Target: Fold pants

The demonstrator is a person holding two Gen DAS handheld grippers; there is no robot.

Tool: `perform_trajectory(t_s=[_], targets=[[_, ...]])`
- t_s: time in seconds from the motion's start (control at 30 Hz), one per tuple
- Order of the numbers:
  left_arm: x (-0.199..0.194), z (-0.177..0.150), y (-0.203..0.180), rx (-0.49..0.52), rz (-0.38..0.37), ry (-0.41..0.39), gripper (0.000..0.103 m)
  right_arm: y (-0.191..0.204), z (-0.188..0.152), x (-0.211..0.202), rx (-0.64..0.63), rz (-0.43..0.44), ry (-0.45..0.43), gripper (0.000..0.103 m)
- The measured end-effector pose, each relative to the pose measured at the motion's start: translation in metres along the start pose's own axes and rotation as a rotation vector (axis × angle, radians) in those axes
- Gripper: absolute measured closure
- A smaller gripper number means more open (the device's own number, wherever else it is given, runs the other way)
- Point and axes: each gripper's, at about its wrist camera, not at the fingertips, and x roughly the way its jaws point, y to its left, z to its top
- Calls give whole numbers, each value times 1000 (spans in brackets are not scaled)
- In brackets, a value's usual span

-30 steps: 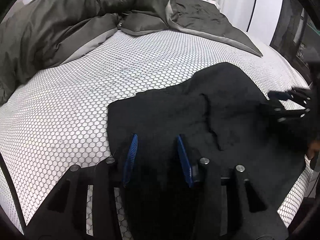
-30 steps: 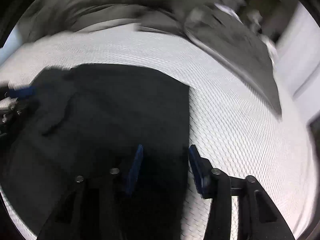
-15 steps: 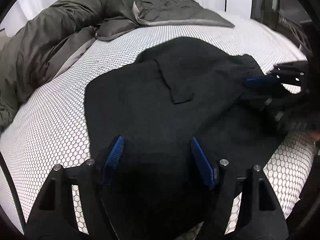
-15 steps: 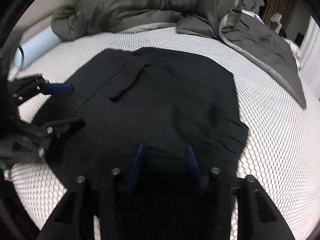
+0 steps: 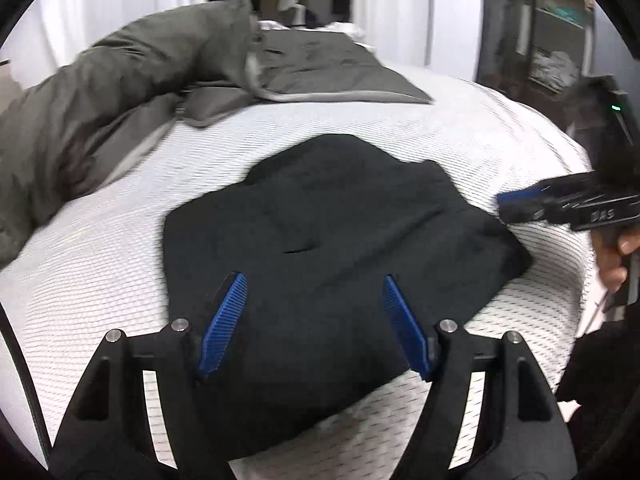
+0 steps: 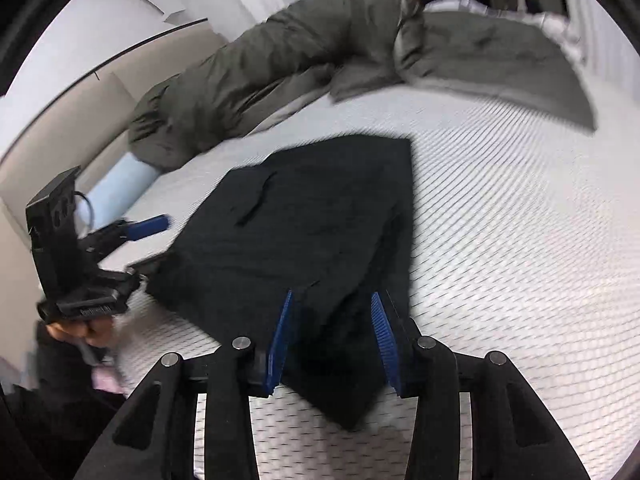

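Black pants point(image 5: 340, 220) lie folded in a compact, roughly flat shape on the white honeycomb-patterned mattress point(image 5: 80, 260). My left gripper point(image 5: 314, 278) hovers open over their near edge, its blue pads point(image 5: 224, 320) wide apart and off the cloth. From the right wrist view it shows at the left point(image 6: 156, 246), beside the pants point(image 6: 312, 232). My right gripper point(image 6: 331, 296) straddles a near corner of the pants. Its jaws are opening, with cloth between the pads that they do not visibly pinch. In the left wrist view that gripper point(image 5: 506, 206) sits at the pants' right edge.
A rumpled grey duvet point(image 5: 100, 92) is piled along the far side of the bed point(image 6: 280, 52). A pale blue bolster point(image 6: 120, 192) lies by the beige headboard point(image 6: 60, 128). Dark shelving point(image 5: 552, 60) stands beyond the bed's right edge. A hand point(image 5: 616, 256) holds the right gripper's handle.
The left jaws spread wide and came off the cloth. Both grippers drew back toward the near edge, so the pants look smaller. The right gripper's jaws narrowed, then widened a little.
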Motion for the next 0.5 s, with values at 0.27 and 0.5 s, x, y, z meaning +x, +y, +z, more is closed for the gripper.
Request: perform_trajectory(t_s=[0.27, 0.5], targets=[[34, -6, -24, 62, 27, 107, 37, -16, 0, 34, 128, 24, 56, 83], [14, -8, 10, -36, 86, 73, 37, -15, -10, 23, 24, -127, 77, 89]])
